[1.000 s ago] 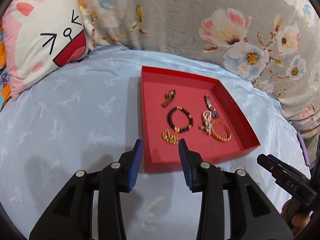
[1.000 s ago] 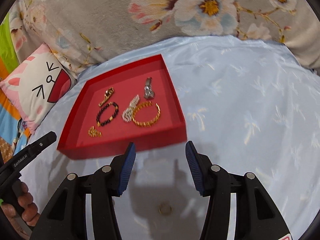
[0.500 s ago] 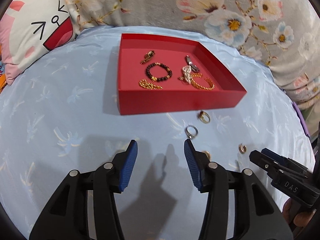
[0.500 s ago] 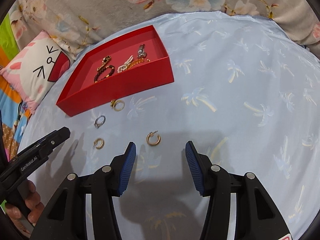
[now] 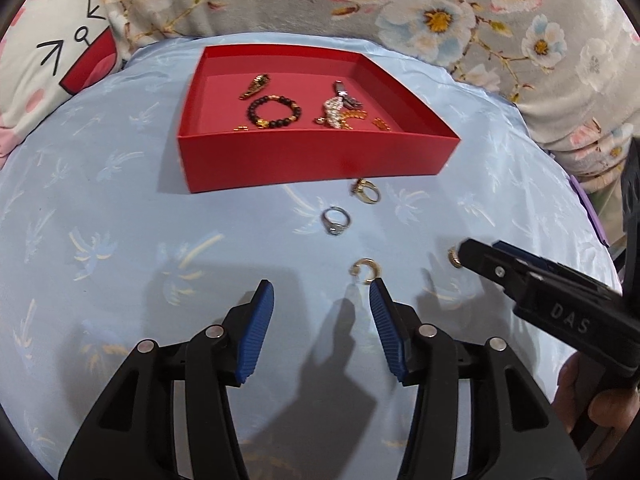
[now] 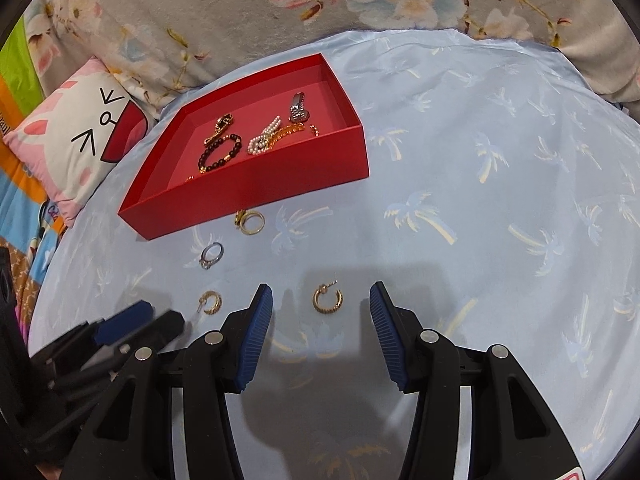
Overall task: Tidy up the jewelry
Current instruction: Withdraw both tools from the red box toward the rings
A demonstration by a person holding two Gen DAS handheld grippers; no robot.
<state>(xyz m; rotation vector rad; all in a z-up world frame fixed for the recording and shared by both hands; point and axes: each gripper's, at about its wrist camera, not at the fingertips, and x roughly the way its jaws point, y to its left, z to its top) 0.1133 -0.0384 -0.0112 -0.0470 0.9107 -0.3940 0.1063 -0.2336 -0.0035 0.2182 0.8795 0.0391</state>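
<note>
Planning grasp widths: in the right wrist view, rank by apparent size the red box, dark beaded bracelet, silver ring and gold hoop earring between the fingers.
1. Red cardboard box.
2. Dark beaded bracelet.
3. Gold hoop earring and silver ring: look alike, and the earring lies nearer the camera, so unranked.

Red tray [image 6: 256,184] on blue sheet, holds beaded bracelet [image 6: 220,153], pearl piece [image 6: 265,140], gold chain [image 6: 289,133]. Outside, near front wall: gold ring [image 6: 251,221], silver ring [image 6: 211,255], two gold hoop earrings [image 6: 327,300] [image 6: 211,303], flat.
</note>
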